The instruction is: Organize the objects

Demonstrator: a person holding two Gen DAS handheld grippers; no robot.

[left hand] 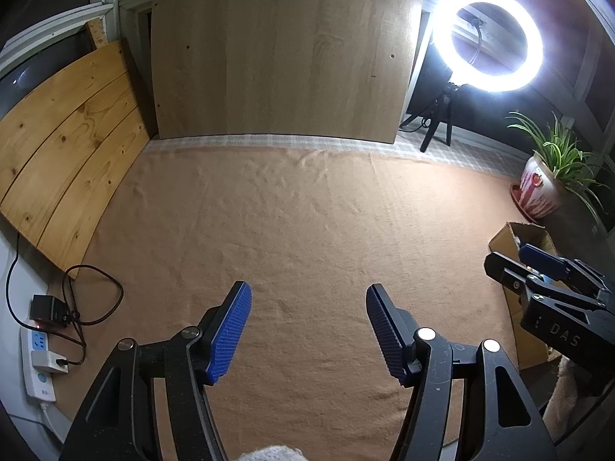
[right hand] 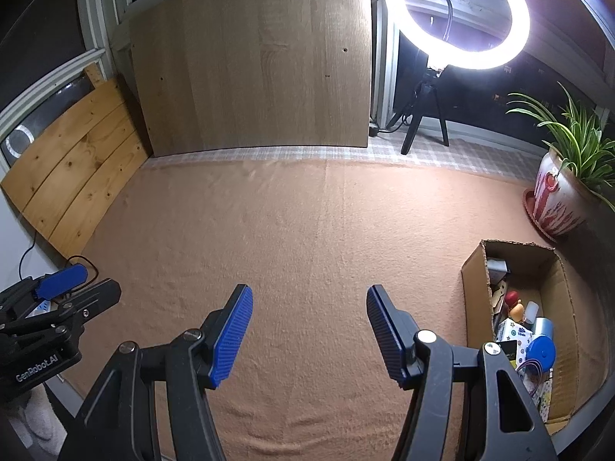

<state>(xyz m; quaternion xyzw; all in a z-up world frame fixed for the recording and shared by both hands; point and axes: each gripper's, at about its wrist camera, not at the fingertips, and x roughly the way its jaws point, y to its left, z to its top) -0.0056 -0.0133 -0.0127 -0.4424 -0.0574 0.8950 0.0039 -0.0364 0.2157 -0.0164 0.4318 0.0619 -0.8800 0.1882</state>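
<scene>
Both grippers, left gripper (left hand: 308, 330) and right gripper (right hand: 309, 332), hang empty, fingers apart; cardboard box (right hand: 474, 269) already holds the objects (right hand: 526, 340).

At four o'clock the cardboard box (right hand: 553, 269) holds small jumbled items too tiny to identify, partly behind a finger.

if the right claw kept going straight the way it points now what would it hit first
Probably just the bare tan cloth on the table: the open right claw angles down at it with nothing between. The cardboard box sits off to its right, seemingly outside that line.
</scene>
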